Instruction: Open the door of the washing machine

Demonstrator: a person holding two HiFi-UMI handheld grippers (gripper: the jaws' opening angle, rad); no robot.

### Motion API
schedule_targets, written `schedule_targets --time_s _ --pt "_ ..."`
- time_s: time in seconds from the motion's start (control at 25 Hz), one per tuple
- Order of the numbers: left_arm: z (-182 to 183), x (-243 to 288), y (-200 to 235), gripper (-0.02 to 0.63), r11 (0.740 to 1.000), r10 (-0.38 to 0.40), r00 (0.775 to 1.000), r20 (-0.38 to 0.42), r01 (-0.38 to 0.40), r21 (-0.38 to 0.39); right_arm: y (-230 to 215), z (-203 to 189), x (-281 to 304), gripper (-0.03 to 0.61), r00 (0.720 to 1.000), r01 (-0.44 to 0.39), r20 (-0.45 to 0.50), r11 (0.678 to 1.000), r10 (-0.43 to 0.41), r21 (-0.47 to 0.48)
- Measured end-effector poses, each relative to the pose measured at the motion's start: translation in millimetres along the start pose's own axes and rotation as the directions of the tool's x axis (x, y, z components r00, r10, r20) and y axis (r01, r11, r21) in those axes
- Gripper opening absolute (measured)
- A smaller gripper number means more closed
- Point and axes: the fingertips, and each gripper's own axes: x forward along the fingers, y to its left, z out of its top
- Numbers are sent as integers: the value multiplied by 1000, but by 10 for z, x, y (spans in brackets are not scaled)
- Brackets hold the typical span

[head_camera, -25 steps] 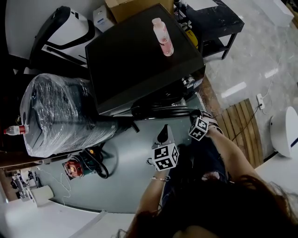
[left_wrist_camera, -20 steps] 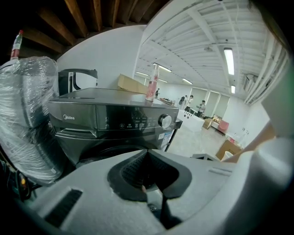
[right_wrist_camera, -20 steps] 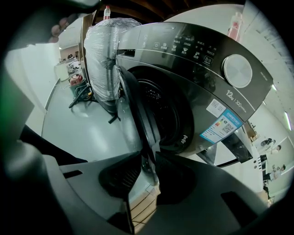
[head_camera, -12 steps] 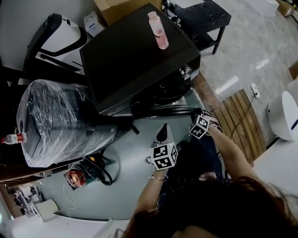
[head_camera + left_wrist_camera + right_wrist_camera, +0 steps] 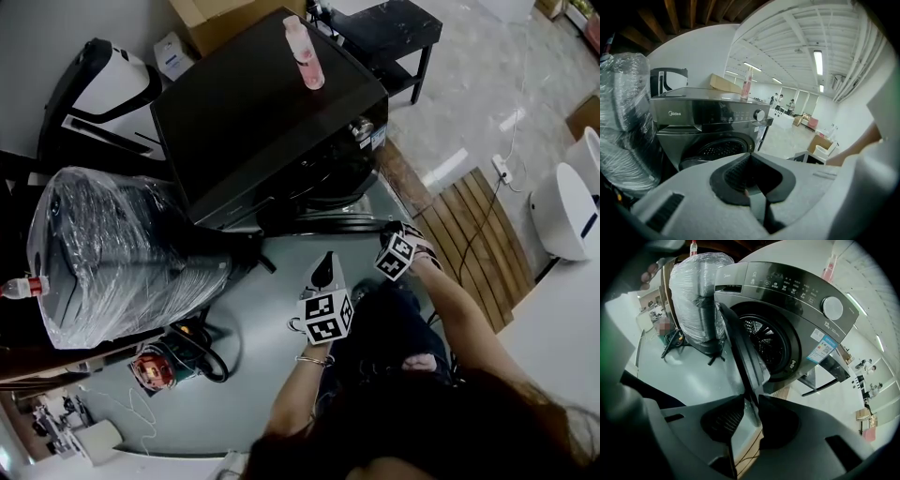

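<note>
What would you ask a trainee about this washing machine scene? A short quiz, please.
1. True or false: the washing machine door is open.
2. The right tongs are shut on: A) the door's edge B) a towel C) nothing.
3. What colour is the bottle standing on top of the washing machine?
Key: 1 true; 2 A; 3 pink.

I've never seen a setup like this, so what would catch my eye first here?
The dark washing machine dominates the top of the head view, a pink bottle standing on its top. Its door is swung open, its edge pinched by the right gripper. Left of the machine in that view stands a bulky plastic-wrapped bundle.
</note>
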Motion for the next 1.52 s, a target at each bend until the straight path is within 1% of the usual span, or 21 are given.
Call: schedule_targets --time_s 0.12,0.28,0.4,0.64,0.84,0.96,1.36,1.52 --pt "-55 -68 -33 14 1000 10 1000 0 -10 -3 159 -83 -54 94 1000 -25 9 999 24 32" --pt "-150 -184 -88 14 999 45 999 1 -45 -28 358 -182 -124 90 998 -50 35 997 48 59" --pt "-236 -297 -154 14 996 71 997 10 -71 -50 488 -230 -159 82 997 -67 44 997 65 47" --pt "-447 -542 -299 14 987 135 991 15 -133 -87 812 -313 -262 67 989 -127 70 992 126 2" --pt "-620 -795 -383 14 974 195 981 25 -190 -125 1093 -330 -350 58 979 -183 86 982 186 -37" --pt "-720 -936 -399 14 964 232 972 32 -226 -142 1208 -355 -345 57 973 -208 93 977 211 -40" --pt "-1064 -1416 -336 14 921 343 939 22 -331 -207 1572 -358 -405 57 961 -258 102 966 258 -22" --pt "-1145 -1539 -323 14 914 357 934 20 -344 -215 1701 -354 -441 57 960 -259 108 966 260 -16"
